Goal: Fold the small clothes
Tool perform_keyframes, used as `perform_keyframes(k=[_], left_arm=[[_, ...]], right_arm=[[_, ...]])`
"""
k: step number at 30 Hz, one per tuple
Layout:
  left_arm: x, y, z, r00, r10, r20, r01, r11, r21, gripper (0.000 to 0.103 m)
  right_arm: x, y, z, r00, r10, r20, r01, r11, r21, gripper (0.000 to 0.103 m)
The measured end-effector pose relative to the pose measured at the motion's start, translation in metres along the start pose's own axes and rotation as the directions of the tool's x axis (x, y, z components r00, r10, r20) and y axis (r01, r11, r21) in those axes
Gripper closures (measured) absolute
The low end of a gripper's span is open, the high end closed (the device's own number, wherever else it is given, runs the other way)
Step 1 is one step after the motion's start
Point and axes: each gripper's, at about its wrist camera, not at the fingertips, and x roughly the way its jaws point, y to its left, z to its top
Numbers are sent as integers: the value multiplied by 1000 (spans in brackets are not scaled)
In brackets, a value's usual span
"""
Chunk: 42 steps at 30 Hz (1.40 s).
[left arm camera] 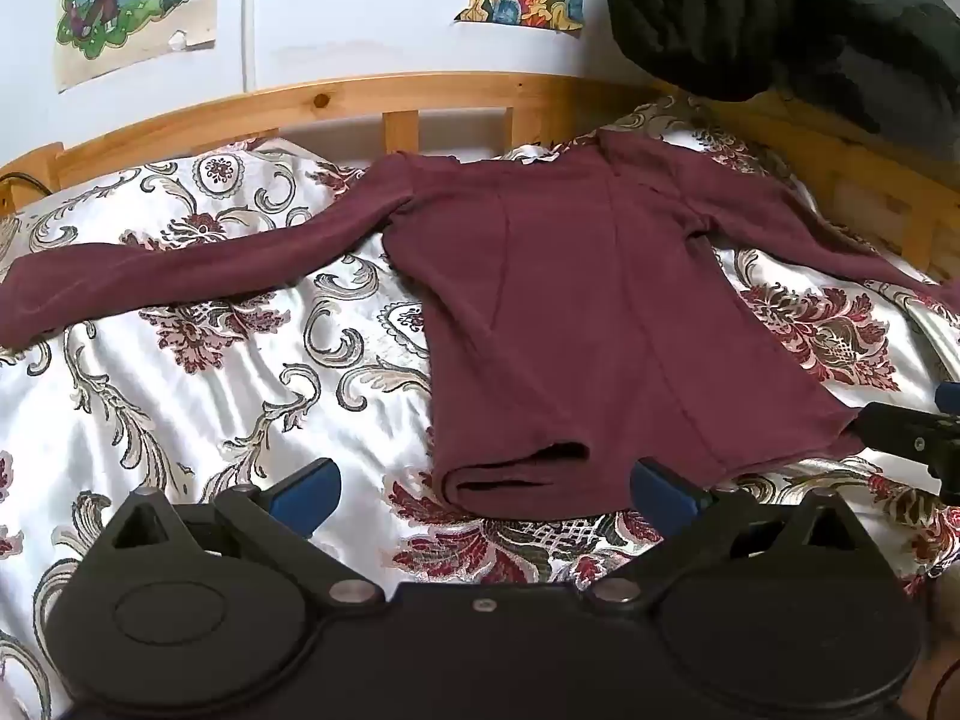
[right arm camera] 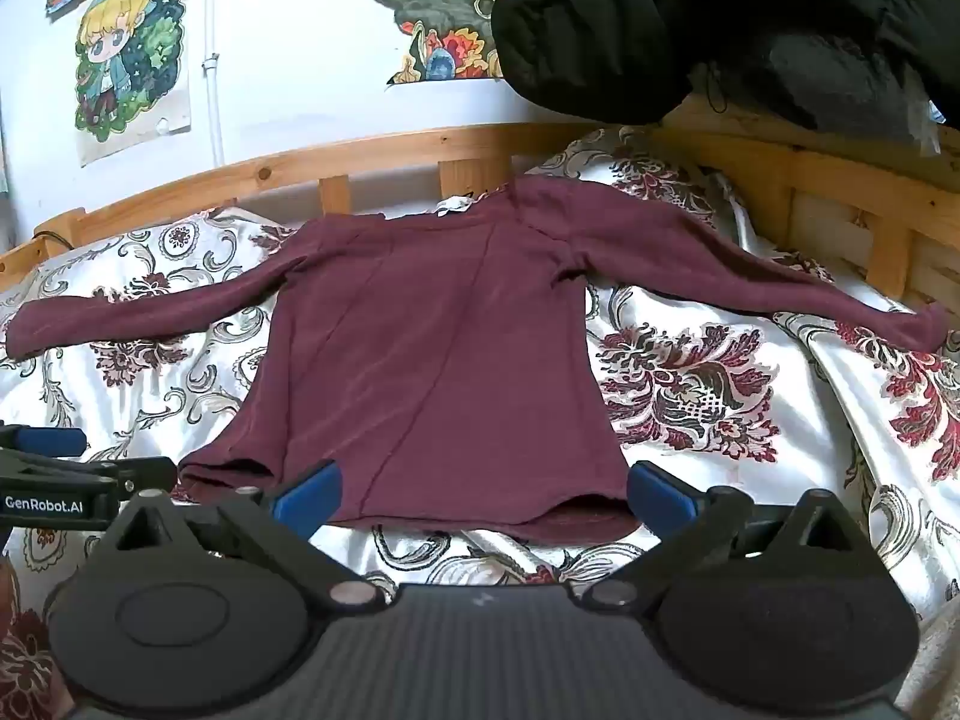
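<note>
While both our grippers hover at the near edge of the bed, we see one maroon long-sleeved top (right arm camera: 432,348) lying flat on a floral satin bedspread (right arm camera: 690,396). Its long axis runs from six to twelve o'clock, hem toward us, neckline toward the wooden bed rail (right arm camera: 384,150). Its two sleeves spread toward nine and three o'clock. Our left gripper (left arm camera: 483,489) has its blue fingers wide apart, empty, just short of the hem's left corner. Our right gripper (right arm camera: 480,489) is likewise spread, empty, over the hem. One black garment (right arm camera: 720,18) hangs at one o'clock; three posters dot the wall.
</note>
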Motion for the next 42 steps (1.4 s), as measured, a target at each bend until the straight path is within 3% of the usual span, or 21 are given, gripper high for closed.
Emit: perform_keyframes(k=[42], left_arm=[[2,0,-3,1000,-1,-19,1,1000,-7,1]], right_arm=[[6,-3,-1,1000,11,-9,-10,1000,17,0]])
